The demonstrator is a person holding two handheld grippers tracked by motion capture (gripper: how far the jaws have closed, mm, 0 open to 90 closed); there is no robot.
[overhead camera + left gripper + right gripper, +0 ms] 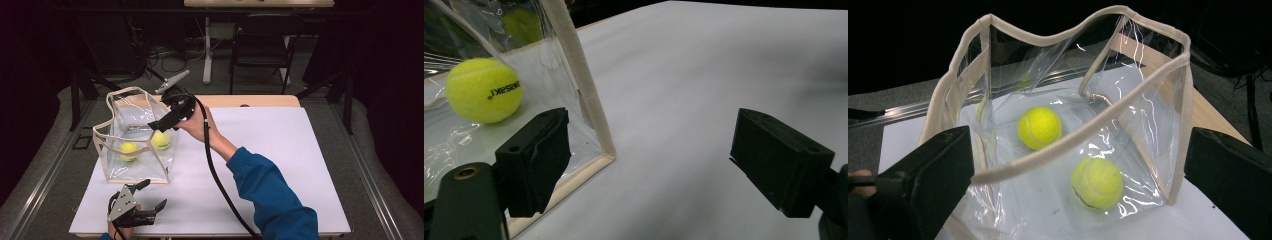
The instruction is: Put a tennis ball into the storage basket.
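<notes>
Both claws are wide open and hold nothing: the right gripper hangs over the clear bag in the middle left of the high view, and the left gripper waits at the bottom left, beside the bag's near corner. Two tennis balls sit on the bag's floor. I think the bag is light, floppy and slippery, so pinch its cloth rim, not the thin plastic; the fuzzy balls are light, bouncy and could roll.
</notes>
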